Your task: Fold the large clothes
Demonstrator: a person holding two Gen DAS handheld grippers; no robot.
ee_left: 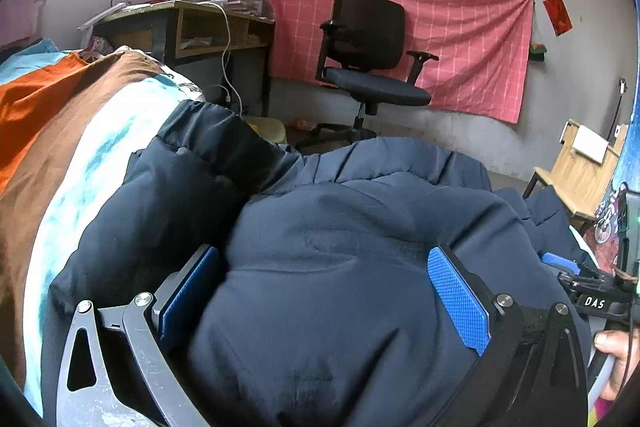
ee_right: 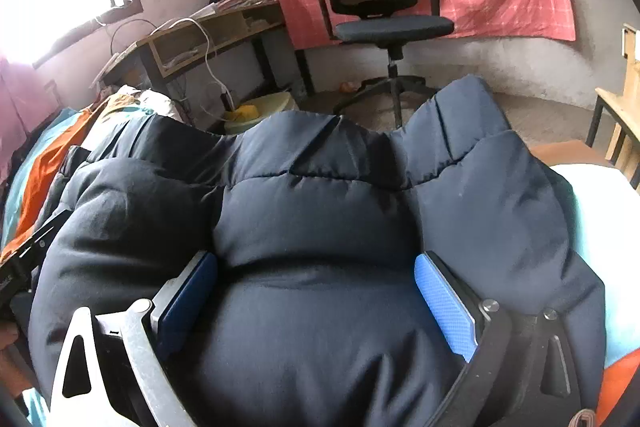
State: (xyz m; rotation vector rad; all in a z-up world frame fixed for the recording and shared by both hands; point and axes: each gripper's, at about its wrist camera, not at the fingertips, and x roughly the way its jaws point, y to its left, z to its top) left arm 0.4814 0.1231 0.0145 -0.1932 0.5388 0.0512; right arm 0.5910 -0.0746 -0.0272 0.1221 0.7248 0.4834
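A puffy dark navy jacket [ee_left: 320,211] lies bunched on a bed, filling the lower half of both views. My left gripper [ee_left: 322,255] is open wide, and a quilted bulge of the jacket swells up between its blue pads [ee_left: 456,299]. My right gripper [ee_right: 316,261] is likewise open wide, with the jacket [ee_right: 312,211] bulging between its blue pads [ee_right: 444,307]. The right gripper's body [ee_left: 596,301] and a hand [ee_left: 612,351] show at the right edge of the left wrist view. Whether the pads press the cloth I cannot tell.
The bed cover [ee_left: 72,163] is white, teal, brown and orange. A black office chair [ee_left: 368,59] stands before a pink checked cloth [ee_left: 460,39] on the wall. A cluttered desk [ee_left: 192,31] with a white cable is far left; a wooden table [ee_left: 576,171] is right.
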